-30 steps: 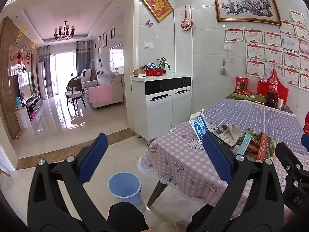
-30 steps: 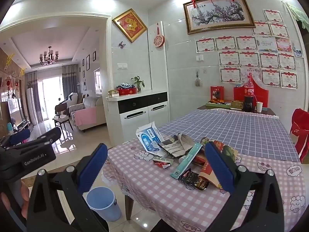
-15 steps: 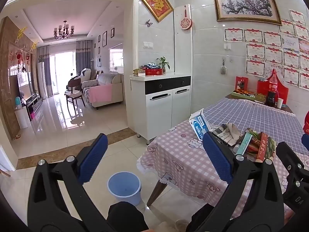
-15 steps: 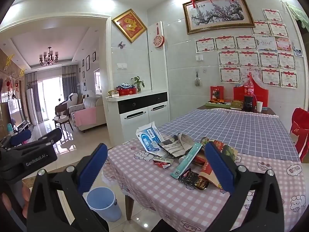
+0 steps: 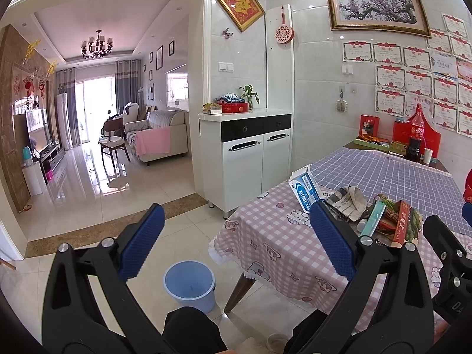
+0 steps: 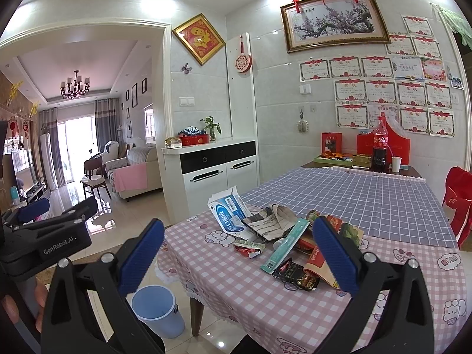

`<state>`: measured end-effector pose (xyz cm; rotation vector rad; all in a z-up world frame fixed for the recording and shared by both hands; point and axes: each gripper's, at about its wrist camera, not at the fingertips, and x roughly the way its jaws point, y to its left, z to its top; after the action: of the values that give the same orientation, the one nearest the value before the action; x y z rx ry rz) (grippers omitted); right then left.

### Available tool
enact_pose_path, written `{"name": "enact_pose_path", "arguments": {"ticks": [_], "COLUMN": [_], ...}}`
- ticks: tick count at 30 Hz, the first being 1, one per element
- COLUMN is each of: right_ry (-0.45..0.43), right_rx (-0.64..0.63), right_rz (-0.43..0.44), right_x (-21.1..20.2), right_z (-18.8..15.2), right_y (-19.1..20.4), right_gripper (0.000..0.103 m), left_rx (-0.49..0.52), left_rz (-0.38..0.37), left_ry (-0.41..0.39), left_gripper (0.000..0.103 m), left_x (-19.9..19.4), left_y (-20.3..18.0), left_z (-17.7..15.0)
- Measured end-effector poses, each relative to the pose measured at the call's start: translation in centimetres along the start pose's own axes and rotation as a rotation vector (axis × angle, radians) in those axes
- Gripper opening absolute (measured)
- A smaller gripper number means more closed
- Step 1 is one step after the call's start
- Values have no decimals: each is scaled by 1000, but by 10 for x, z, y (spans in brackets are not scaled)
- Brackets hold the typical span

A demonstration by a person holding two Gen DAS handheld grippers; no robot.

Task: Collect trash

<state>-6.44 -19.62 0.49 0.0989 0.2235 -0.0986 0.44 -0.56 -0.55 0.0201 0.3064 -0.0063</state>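
Observation:
A pile of trash lies on the pink checked tablecloth [image 6: 230, 271]: a blue-and-white carton [image 6: 228, 216], crumpled newspaper [image 6: 271, 221], a teal toothpaste box [image 6: 284, 246], a red candy wrapper [image 6: 249, 247], a dark snack wrapper [image 6: 296, 274] and a red packet [image 6: 315, 261]. The carton [image 5: 303, 188] and the pile [image 5: 380, 215] also show in the left wrist view. A light blue bucket [image 5: 190, 284] stands on the floor by the table corner, also in the right wrist view [image 6: 157, 305]. My left gripper [image 5: 236, 239] is open and empty above the floor. My right gripper [image 6: 239, 253] is open and empty, short of the pile.
A white cabinet [image 5: 250, 153] stands against the wall left of the table. A cola bottle [image 6: 379, 144], a cup [image 6: 396, 163] and red boxes sit at the table's far end. A red-draped chair [image 6: 458, 200] is at the right. The tiled floor [image 5: 97, 194] leads into the living room.

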Motion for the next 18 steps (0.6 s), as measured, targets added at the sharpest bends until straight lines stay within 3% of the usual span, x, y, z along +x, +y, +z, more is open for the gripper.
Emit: {"name": "enact_pose_path", "arguments": {"ticks": [18], "right_ry": [6], "right_rx": [-3], "right_rz": [5], "right_x": [2], "right_z": [1], "right_y": [2], "right_gripper": [99], "left_rx": [-1], "left_rz": [-2], "left_ry": [3], "left_gripper": [96], "left_x": [4], "left_y": [1], "left_z": [-2]}}
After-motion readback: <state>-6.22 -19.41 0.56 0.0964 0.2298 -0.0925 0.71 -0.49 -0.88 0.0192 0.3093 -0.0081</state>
